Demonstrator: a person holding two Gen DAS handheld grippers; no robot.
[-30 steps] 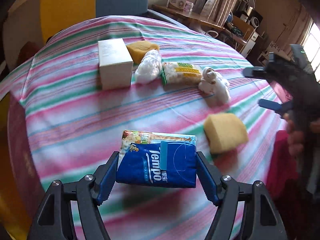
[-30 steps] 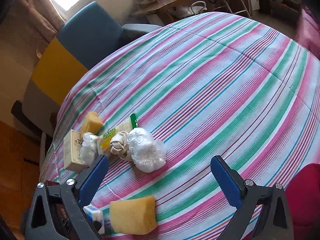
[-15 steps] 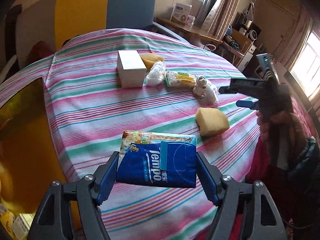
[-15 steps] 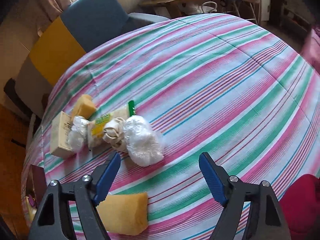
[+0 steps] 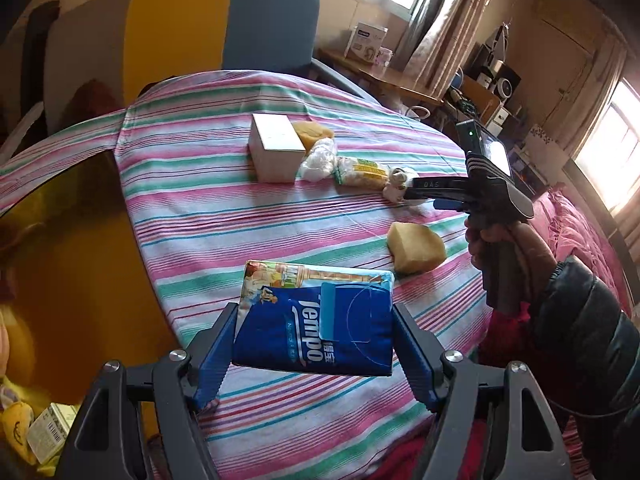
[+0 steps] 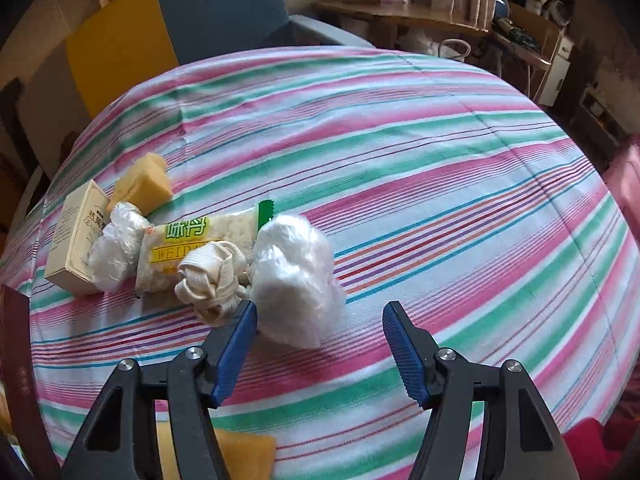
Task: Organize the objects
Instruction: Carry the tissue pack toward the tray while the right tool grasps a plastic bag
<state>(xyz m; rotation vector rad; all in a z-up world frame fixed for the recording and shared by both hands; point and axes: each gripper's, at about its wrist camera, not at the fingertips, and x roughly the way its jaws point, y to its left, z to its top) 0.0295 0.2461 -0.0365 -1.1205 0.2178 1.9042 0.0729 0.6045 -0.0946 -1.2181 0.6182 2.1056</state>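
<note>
My left gripper (image 5: 314, 344) is shut on a blue Tempo tissue pack (image 5: 316, 320), held in the air over the near edge of the striped table (image 5: 192, 216). My right gripper (image 6: 318, 346) hovers just short of a white crumpled plastic bag (image 6: 296, 284); its jaws are closing, and the bag's near end lies at their mouth, untouched by the pads. A rolled cream sock (image 6: 212, 276) lies left of the bag. Behind it come a noodle packet (image 6: 188, 248), a second plastic bag (image 6: 116, 248), a beige box (image 6: 76, 236) and a yellow sponge (image 6: 142, 188).
Another yellow sponge (image 5: 416, 248) lies on the cloth near the right gripper (image 5: 424, 194), which a gloved hand (image 5: 508, 248) holds. A blue and yellow chair (image 5: 224, 36) stands behind the table. A desk (image 6: 400, 16) with boxes and shelves of clutter line the back wall.
My left gripper rose and drew back from the table with the tissue pack. My right gripper moved toward the white plastic bag, rolled, and its jaws narrowed.
</note>
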